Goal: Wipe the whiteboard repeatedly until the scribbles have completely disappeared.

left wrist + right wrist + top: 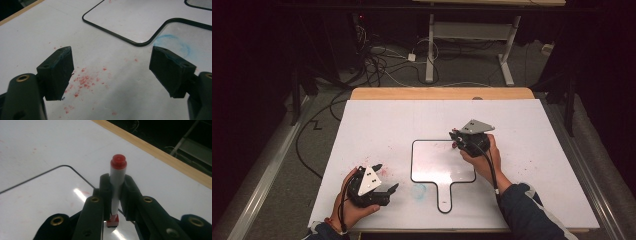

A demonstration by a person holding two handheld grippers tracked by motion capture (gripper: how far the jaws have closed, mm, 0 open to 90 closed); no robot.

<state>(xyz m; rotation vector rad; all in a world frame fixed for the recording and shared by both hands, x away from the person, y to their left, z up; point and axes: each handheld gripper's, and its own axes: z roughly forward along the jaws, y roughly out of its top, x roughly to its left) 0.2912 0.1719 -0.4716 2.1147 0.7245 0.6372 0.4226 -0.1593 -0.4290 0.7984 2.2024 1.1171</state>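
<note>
One whiteboard [434, 160], one marker [117, 180], two tools.

Beyond the white table's [377, 120] wooden far edge [442, 93], tangled cables [382, 62] lie across the grey floor [277, 165] beside a white-legged desk frame [472, 42], while red specks [83, 81] and a faint blue smear [175, 42] (both smudgy) mark the tabletop.
</note>
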